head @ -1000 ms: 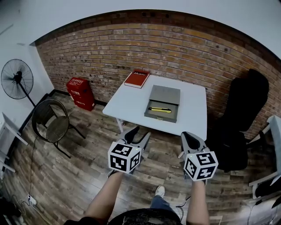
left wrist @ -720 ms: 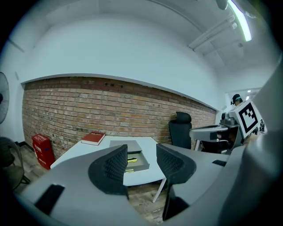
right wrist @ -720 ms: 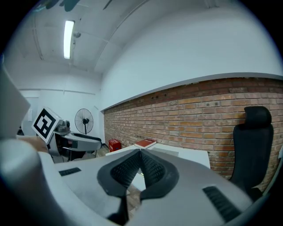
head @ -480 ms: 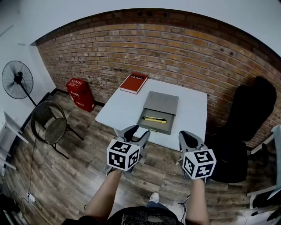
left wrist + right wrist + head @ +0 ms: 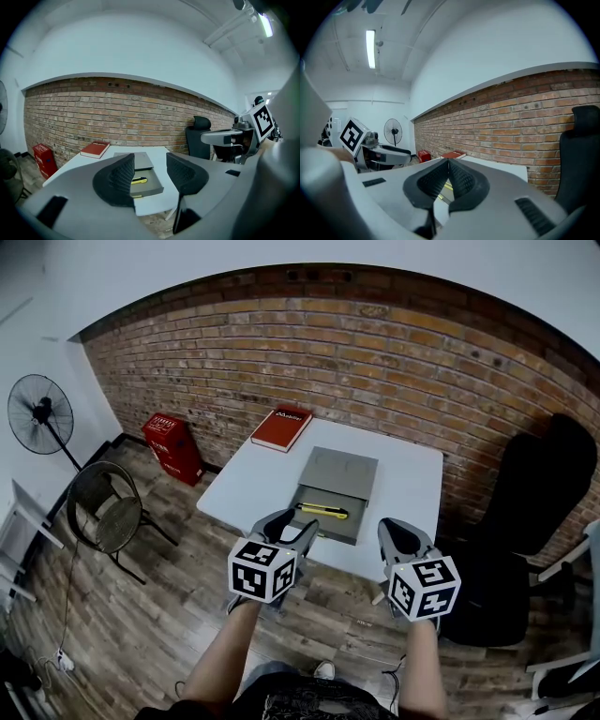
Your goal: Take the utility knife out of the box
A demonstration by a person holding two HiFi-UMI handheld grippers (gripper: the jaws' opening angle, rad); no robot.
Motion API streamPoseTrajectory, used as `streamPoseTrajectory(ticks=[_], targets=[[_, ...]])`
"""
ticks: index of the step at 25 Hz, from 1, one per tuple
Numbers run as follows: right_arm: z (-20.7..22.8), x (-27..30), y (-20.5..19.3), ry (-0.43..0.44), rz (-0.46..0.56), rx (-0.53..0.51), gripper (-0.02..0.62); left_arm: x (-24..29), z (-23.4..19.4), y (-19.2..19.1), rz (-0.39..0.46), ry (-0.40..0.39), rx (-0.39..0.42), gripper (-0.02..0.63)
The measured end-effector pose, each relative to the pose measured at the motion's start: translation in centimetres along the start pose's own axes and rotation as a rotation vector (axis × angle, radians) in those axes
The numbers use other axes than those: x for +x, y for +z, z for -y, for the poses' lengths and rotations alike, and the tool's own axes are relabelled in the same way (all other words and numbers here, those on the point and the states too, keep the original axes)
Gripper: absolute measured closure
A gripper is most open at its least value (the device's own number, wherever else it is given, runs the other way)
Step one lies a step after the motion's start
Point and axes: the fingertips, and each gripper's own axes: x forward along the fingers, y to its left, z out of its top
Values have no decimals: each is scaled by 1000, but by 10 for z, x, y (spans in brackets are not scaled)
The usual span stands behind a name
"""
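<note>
A yellow utility knife (image 5: 323,512) lies in the open grey box (image 5: 343,527) on the white table (image 5: 405,491). The box lid (image 5: 339,472) lies flat behind it. My left gripper (image 5: 291,523) hovers just short of the table's near edge, in line with the box. Its jaws have just been opening and stand open with nothing between them. In the left gripper view the knife (image 5: 138,180) shows between the pads of that gripper (image 5: 150,169). My right gripper (image 5: 399,531) hangs to the right of the box. In the right gripper view this gripper (image 5: 448,165) is shut and empty.
A red book (image 5: 281,427) lies on the table's far left corner. A black office chair (image 5: 536,491) stands right of the table. A red crate (image 5: 172,442), a wire chair (image 5: 111,507) and a fan (image 5: 39,413) stand at the left along the brick wall.
Both grippers have moved forward toward the table, and the box and knife now lie just ahead of the fingertips. The knife has not moved in the box.
</note>
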Motion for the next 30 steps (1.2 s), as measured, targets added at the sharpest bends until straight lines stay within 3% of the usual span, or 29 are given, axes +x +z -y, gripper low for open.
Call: streamPoseTrajectory(ticks=[7,13,23,30], targets=[[11,18,1,29,-5,5,576,30,-8,-1,-24,-27,1,393],[20,43,-3,-4,-33,-11,577,63,-26,-3,-47,-84,37,393],[40,103,2,-108,-50,43,577,131,-54,-9,-140,-303,135,393],[55,128,0,-191,-60,73,577,168,-58,-18,-216,-457,265,393]])
